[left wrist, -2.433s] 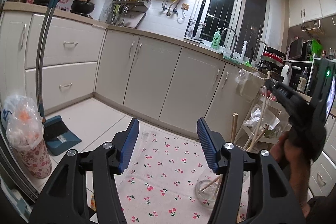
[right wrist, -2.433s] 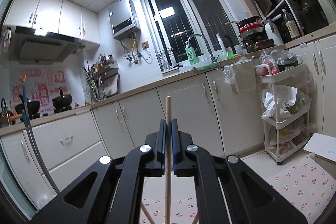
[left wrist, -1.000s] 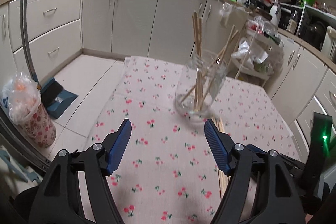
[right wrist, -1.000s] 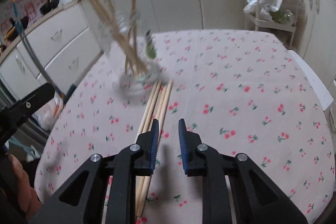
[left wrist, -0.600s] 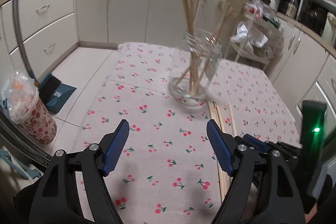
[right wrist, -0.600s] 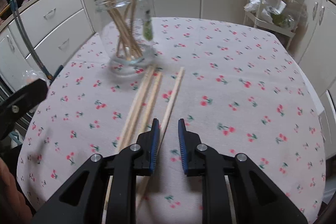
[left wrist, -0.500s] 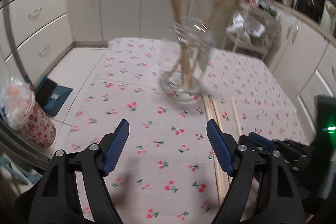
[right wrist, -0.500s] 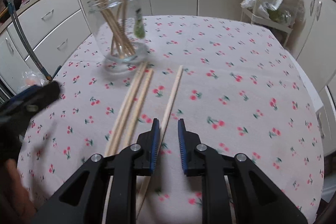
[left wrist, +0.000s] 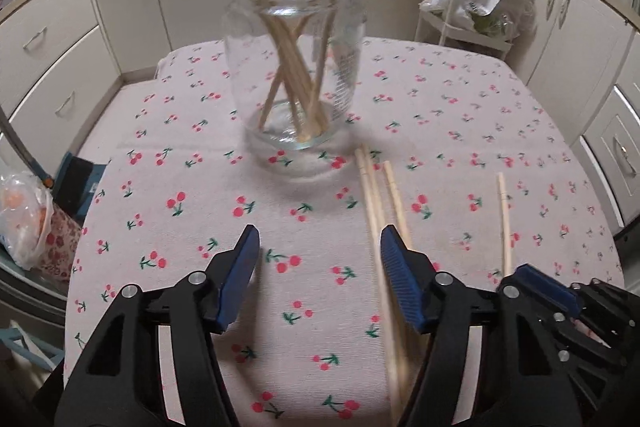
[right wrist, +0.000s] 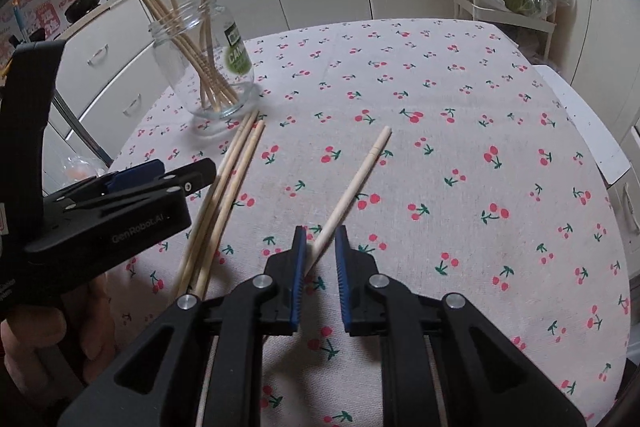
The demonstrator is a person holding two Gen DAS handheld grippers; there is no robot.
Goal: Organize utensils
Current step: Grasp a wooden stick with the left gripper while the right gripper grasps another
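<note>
Straddling the lone chopstick, your right gripper is part-open, seemingly not clamped; close it, then lift toward the jar. Left gripper gapes wide, holding nothing.

A clear glass jar is standing upright on the cloth, holding several wooden chopsticks leaning every which way. Three more are lying bundled just beside it, and one lone chopstick is lying apart.
</note>
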